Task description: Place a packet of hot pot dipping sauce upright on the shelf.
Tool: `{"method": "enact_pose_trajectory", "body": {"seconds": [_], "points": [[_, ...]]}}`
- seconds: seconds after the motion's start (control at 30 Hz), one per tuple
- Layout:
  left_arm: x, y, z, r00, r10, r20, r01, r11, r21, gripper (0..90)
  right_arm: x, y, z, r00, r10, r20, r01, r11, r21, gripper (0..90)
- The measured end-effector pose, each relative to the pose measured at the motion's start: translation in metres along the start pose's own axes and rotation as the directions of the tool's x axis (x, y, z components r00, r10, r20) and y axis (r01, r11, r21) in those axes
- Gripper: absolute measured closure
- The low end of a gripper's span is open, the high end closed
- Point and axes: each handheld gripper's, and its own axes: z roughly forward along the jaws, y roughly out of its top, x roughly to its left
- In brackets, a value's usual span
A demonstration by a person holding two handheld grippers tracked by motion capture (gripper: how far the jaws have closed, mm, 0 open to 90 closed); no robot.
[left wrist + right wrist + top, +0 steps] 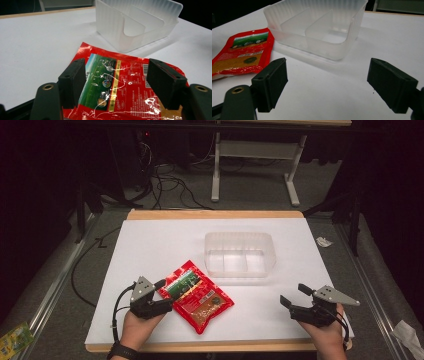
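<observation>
A red foil packet [197, 302] with a green picture panel lies flat on the white tabletop [150, 245], left of centre. My left gripper [164, 296] is at the packet's left end, open. In the left gripper view its jaws [116, 77] stand apart over the packet [125, 87] without pressing on it. A clear plastic container [240, 236] with inner dividers stands empty beyond the packet, towards the right. My right gripper [293, 295] rests near the front right edge, open with nothing between its fingers [327, 75]. The right gripper view has the container [317, 47] ahead and the packet [244, 56] at the left.
The tabletop's wooden front edge [215, 346] runs just before the person's wrists. On the floor lie cables [165, 185], a white desk frame [255, 150] behind the table, paper scraps [407, 332] at right, and a green-yellow packet [12, 340] at bottom left.
</observation>
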Motion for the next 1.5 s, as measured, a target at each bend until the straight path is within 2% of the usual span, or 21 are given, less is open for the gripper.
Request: {"method": "enact_pose_trajectory", "body": {"seconds": [0.13,0.23,0.37,0.5,0.57,0.63,0.7,0.73,0.83,0.97,1.03,1.13,1.3,1.37,1.5], "points": [[0.003,0.0,-0.001,0.9999,0.009,-0.012,-0.009,0.9999,-0.011,25.1,0.0,0.0,0.001,1.0,-0.005,-0.004,0.005,1.0,0.007,17.1],[0.012,-0.001,0.002,0.9992,-0.01,-0.039,0.011,0.9999,0.012,20.3,0.0,-0.001,0.002,0.9999,-0.006,-0.009,0.006,1.0,0.013,17.2],[0.03,-0.007,0.008,0.995,-0.075,-0.066,0.079,0.9951,0.06,16.9,0.001,-0.001,0.004,0.9999,-0.007,-0.013,0.007,1.0,0.021,17.4],[0.046,-0.012,0.012,0.986,-0.149,-0.075,0.156,0.982,0.106,15.7,0.001,-0.001,0.005,0.9998,-0.011,-0.017,0.012,1.0,0.026,17.6],[0.053,-0.015,0.015,0.9791,-0.19,-0.072,0.198,0.972,0.126,15.7,0.001,-0.002,0.005,0.9998,-0.008,-0.019,0.008,1.0,0.03,17.7],[0.059,-0.018,0.017,0.9692,-0.238,-0.063,0.245,0.9597,0.139,16.2,0.001,-0.002,0.006,0.9998,-0.008,-0.02,0.008,0.999,0.032,17.8],[0.066,-0.022,0.02,0.9554,-0.291,-0.049,0.295,0.9435,0.15,17.3,0.001,-0.002,0.006,0.9997,-0.009,-0.024,0.009,0.999,0.034,17.9],[0.069,-0.023,0.022,0.9464,-0.321,-0.039,0.323,0.9324,0.163,17.9,0.001,-0.002,0.006,0.9997,-0.007,-0.024,0.008,0.999,0.038,18.0],[0.075,-0.027,0.024,0.9293,-0.368,-0.032,0.368,0.9134,0.174,20.8,0.002,-0.002,0.007,0.9995,-0.015,-0.029,0.016,0.999,0.037,18.2],[0.079,-0.029,0.025,0.9162,-0.4,-0.026,0.397,0.8981,0.189,26.4,0.002,-0.002,0.007,0.9995,-0.008,-0.031,0.009,0.999,0.044,18.3],[0.08,-0.029,0.025,0.9122,-0.409,-0.021,0.405,0.8944,0.189,29.0,0.002,-0.002,0.008,0.9994,-0.012,-0.033,0.014,0.999,0.043,18.3],[0.081,-0.029,0.025,0.9113,-0.411,-0.024,0.408,0.8931,0.19,31.7,0.002,-0.003,0.008,0.9993,-0.011,-0.035,0.012,0.999,0.047,18.4],[0.083,-0.03,0.026,0.905,-0.425,-0.007,0.419,0.8874,0.193,37.3,0.003,-0.003,0.008,0.9991,-0.011,-0.041,0.013,0.999,0.049,18.5],[0.083,-0.031,0.026,0.9055,-0.424,0.006,0.414,0.8875,0.202,40.8,0.003,-0.003,0.009,0.9991,-0.006,-0.041,0.008,0.999,0.053,18.6],[0.084,-0.032,0.026,0.8975,-0.44,0.033,0.424,0.8814,0.208,46.8,0.004,-0.003,0.01,0.999,-0.014,-0.043,0.017,0.998,0.056,18.8]]}}
